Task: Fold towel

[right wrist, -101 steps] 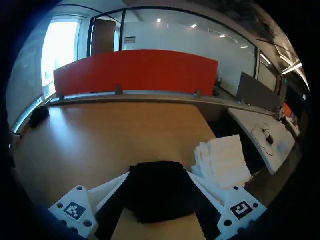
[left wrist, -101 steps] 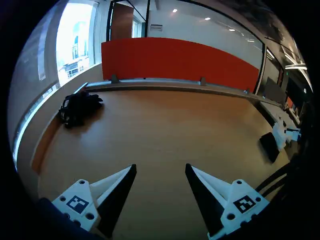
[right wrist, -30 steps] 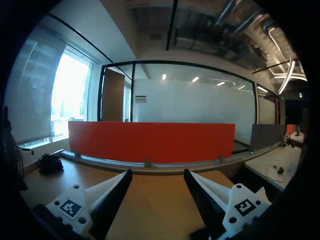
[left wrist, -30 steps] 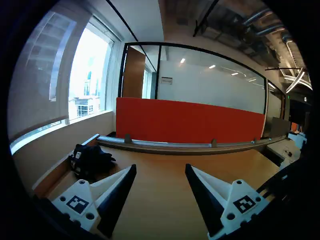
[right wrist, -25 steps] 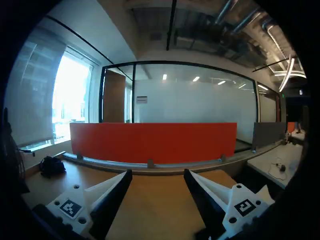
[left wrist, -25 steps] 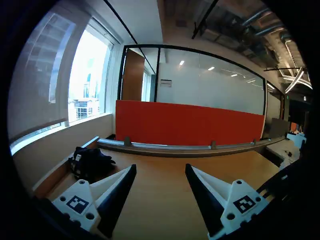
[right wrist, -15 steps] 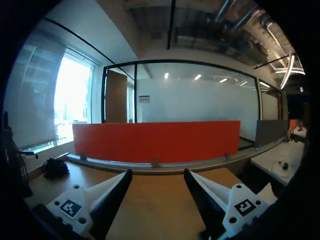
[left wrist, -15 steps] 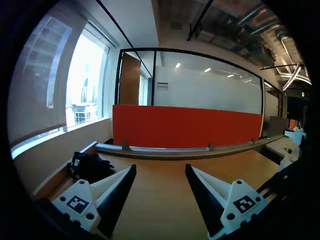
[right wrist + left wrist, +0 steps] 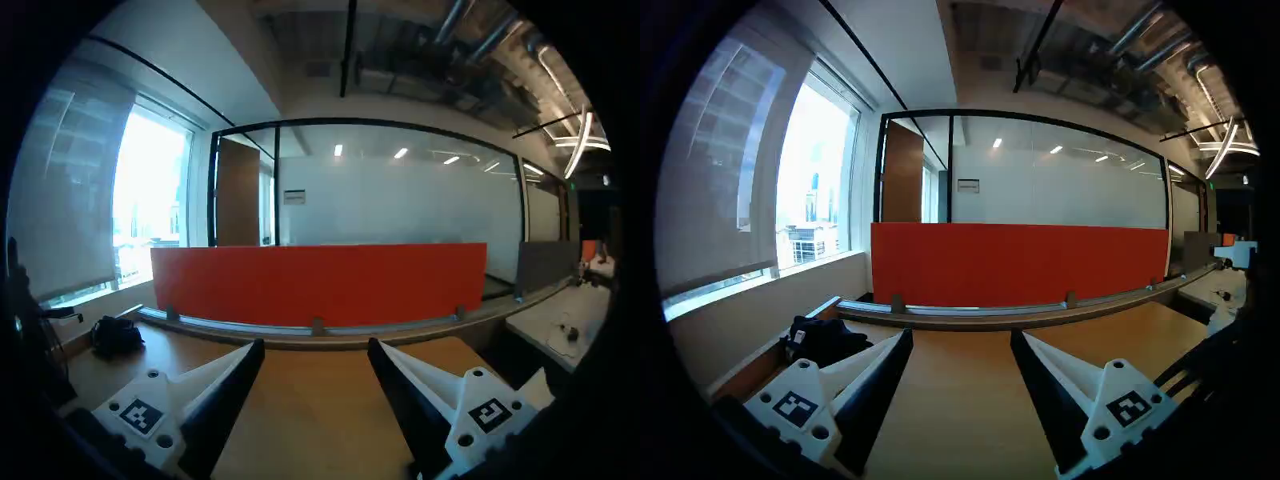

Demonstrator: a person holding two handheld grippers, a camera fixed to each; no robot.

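Grippers level above wooden surface [image 9: 960,424]: left gripper [image 9: 960,332] spread wide, empty; right gripper [image 9: 315,342] likewise. Whereabouts of towel: cannot tell. Dark bundle [image 9: 826,340] ahead-left of left gripper (cloth? unsure). Judging towel soft, light, limp: pinch two corners along one edge.

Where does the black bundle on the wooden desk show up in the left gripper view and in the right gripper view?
Left gripper view: the black bundle lies lower left, on the desk.
Right gripper view: the black bundle sits smaller at the far left, on the desk's corner.
Shared landmark: the orange divider panel along the desk's back edge, right of the bundle in both.
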